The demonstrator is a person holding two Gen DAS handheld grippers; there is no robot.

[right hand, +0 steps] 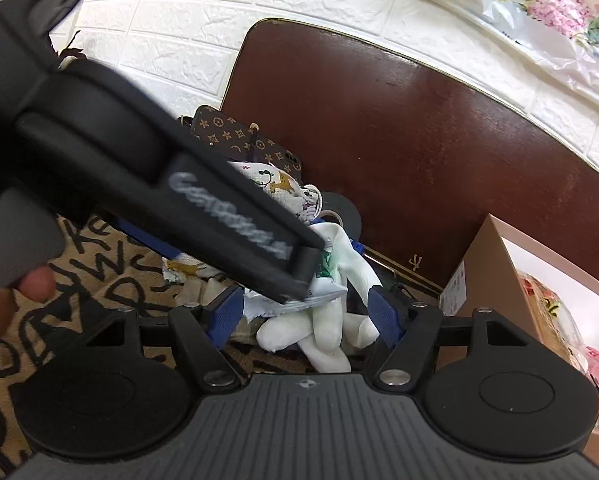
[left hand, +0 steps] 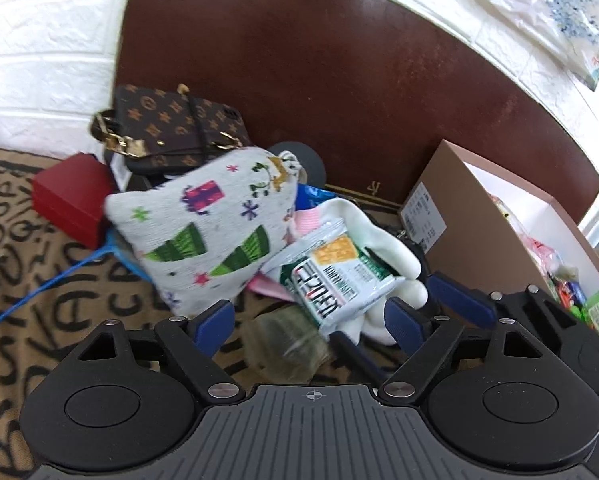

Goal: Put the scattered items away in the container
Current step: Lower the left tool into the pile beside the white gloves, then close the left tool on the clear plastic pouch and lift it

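Observation:
A green-and-white snack packet (left hand: 335, 276) lies on a white glove (left hand: 383, 236) in a pile on the mat. My left gripper (left hand: 309, 322) is open, its blue pads on either side of the packet's near end without pressing it. My right gripper (right hand: 305, 316) is open around the glove (right hand: 323, 336), with a small gap at its left pad. One of its blue fingers (left hand: 463, 300) shows at the right of the left wrist view. The left tool's black body (right hand: 187, 200) crosses the right wrist view and hides most of the pile. The cardboard box (left hand: 439, 196) stands open at right.
A Christmas-print pouch (left hand: 203, 232), a monogram bag (left hand: 171, 128), a red box (left hand: 67, 200), a black tape roll (left hand: 305, 156) and a blue cord (left hand: 59, 280) lie on the lettered mat (left hand: 39, 340). A brown board (left hand: 339, 80) leans on the white wall. The box (right hand: 483, 276) holds several packets.

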